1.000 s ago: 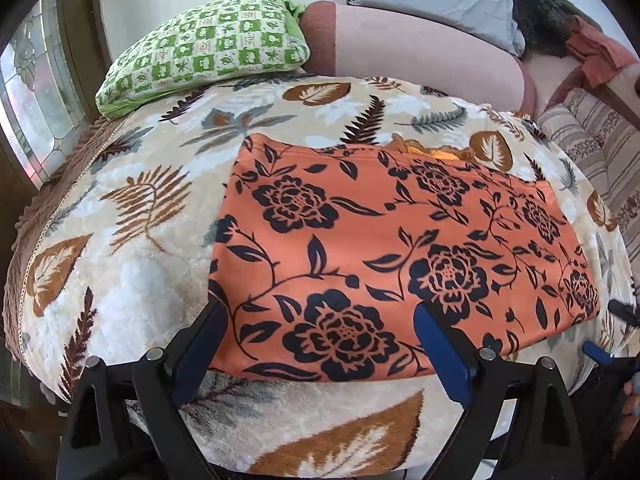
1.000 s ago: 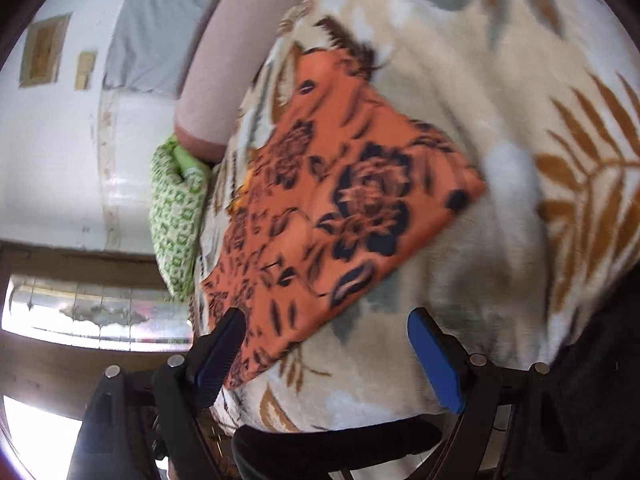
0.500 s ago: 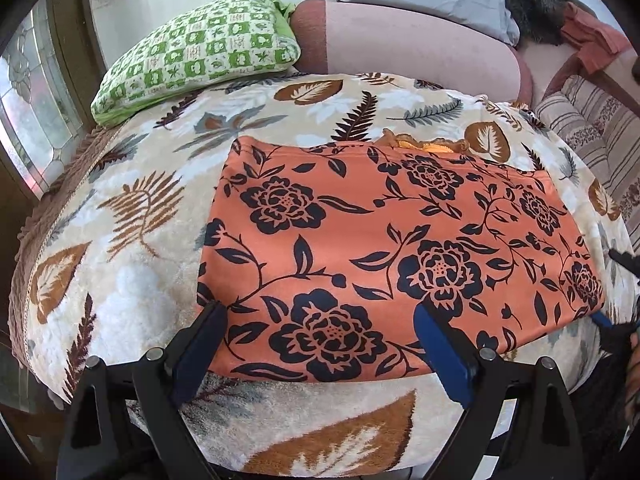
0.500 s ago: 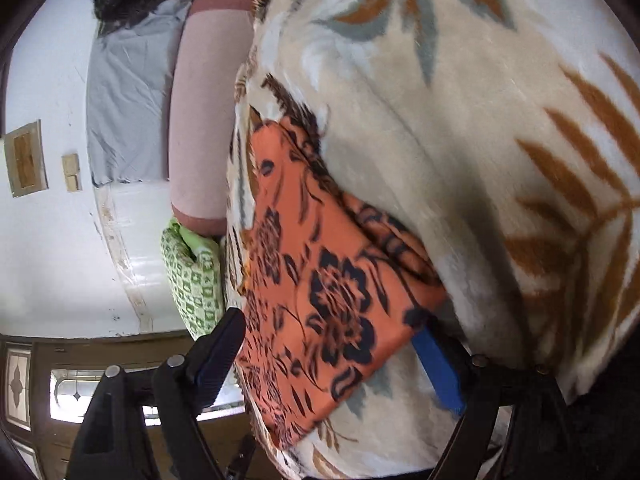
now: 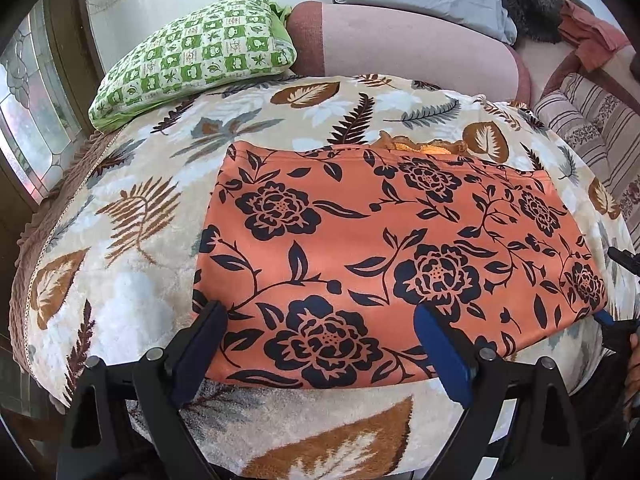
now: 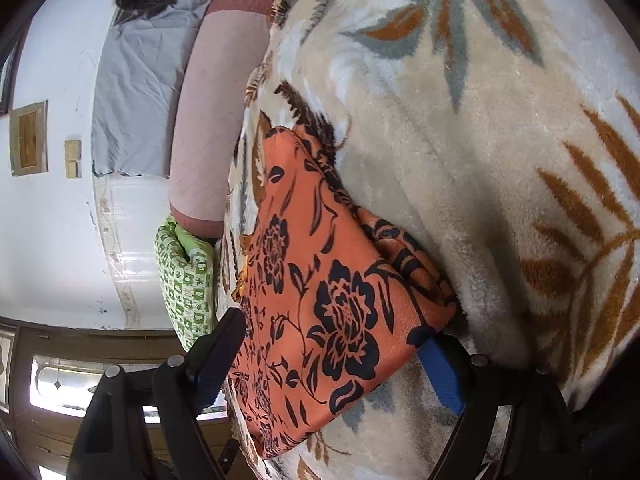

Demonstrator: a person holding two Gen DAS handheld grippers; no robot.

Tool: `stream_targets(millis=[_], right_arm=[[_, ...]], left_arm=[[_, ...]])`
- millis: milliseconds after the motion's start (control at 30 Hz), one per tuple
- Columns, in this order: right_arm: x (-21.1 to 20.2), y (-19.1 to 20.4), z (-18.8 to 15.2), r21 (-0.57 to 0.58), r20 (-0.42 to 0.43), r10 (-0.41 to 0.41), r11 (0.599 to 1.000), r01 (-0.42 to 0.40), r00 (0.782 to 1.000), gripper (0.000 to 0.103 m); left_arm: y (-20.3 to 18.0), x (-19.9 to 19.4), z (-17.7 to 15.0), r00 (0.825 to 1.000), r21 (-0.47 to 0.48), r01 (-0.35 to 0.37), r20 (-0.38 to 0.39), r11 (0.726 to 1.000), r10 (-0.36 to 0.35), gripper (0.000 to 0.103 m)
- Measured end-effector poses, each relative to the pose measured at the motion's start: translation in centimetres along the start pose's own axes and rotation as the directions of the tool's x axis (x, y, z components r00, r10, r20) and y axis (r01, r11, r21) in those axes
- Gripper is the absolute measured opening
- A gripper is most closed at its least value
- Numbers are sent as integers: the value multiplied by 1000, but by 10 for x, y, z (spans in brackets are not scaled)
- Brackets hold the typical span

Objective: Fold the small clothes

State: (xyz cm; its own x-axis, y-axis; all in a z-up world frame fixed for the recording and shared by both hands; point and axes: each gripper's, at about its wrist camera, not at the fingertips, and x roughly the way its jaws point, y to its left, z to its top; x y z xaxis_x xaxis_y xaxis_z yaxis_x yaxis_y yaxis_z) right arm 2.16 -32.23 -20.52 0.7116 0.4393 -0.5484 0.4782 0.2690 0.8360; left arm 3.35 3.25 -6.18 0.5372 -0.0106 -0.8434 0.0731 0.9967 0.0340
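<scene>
Green checked pillow [image 5: 192, 52] on leaf-print blanket [image 5: 132, 208].

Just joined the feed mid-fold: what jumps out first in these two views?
The orange garment with black flowers, spread flat on the cream leaf-print plush blanket, dominates. The open left tool straddles its near edge; the open right tool brackets its corner, one blue finger tucked under. Behind sits a green checked pillow.
</scene>
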Motion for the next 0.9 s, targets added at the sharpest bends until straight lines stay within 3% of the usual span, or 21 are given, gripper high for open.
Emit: stream_targets(millis=[467,633,700,833,900], right_arm=[[4,-4,2,-9,-12,-18,1000,18,1000,85],[5,4,3,-51,-22,-50,998,49,999,61],[6,5,4,-63,-17,-60,996,58,998,61],[13,1,6,-46,-14,-79,996,78,997,62],[12,8,7,-65,-20,-59,996,58,998,62]], left_arm=[[-19,18,11,1000,20,14,-13,1000,-14,94],[-42,30,25,1000,48,29,8,998,-30,94],[-50,41,29,999,63,34,6,997,-34,94],[-64,88,26,994,104,7,-107,995,4,95],[-60,78,30,997,80,17,-79,997,-11,95]])
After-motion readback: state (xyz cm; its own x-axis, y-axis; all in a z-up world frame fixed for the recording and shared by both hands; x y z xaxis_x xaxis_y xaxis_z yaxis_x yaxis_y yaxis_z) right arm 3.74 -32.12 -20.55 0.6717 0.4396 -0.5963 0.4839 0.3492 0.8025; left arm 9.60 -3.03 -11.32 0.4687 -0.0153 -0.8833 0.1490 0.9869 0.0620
